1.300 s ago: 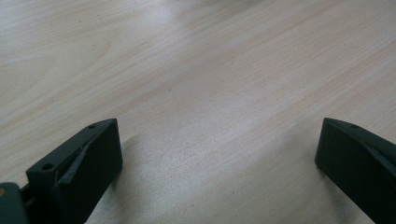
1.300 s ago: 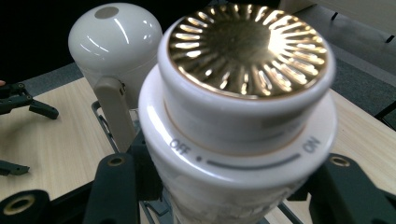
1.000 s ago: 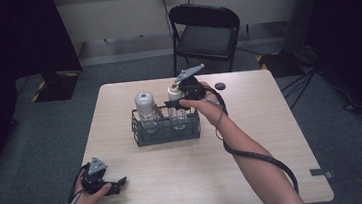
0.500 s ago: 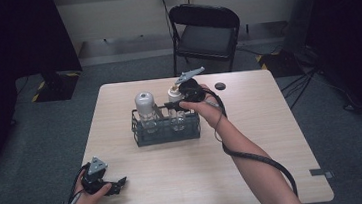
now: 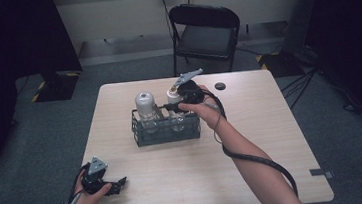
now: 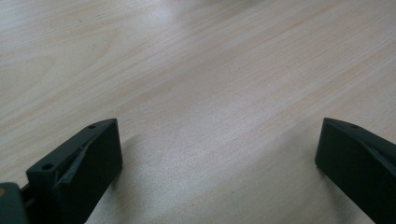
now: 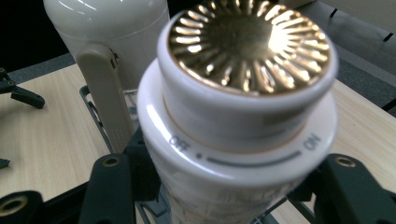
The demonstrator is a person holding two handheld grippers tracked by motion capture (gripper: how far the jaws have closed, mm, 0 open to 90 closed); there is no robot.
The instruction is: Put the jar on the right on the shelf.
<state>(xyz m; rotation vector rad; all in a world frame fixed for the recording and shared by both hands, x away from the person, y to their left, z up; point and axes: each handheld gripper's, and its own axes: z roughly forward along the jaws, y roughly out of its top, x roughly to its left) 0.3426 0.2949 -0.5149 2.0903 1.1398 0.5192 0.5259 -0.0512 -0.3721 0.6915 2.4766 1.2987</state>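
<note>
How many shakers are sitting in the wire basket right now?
2. A silver-capped shaker stands at the left of the basket; a gold-topped shaker stands at its right, between the right hand-held gripper's jaws. Nothing more shows behind them.

Right tool (image 5: 171, 104) grips bottle (image 5: 175, 98) in basket (image 5: 166, 132).

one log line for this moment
right gripper: jaws around gold-capped shaker, contact unclear | shaker: in wire basket beside white bottle | left gripper: open, idle on table
</note>
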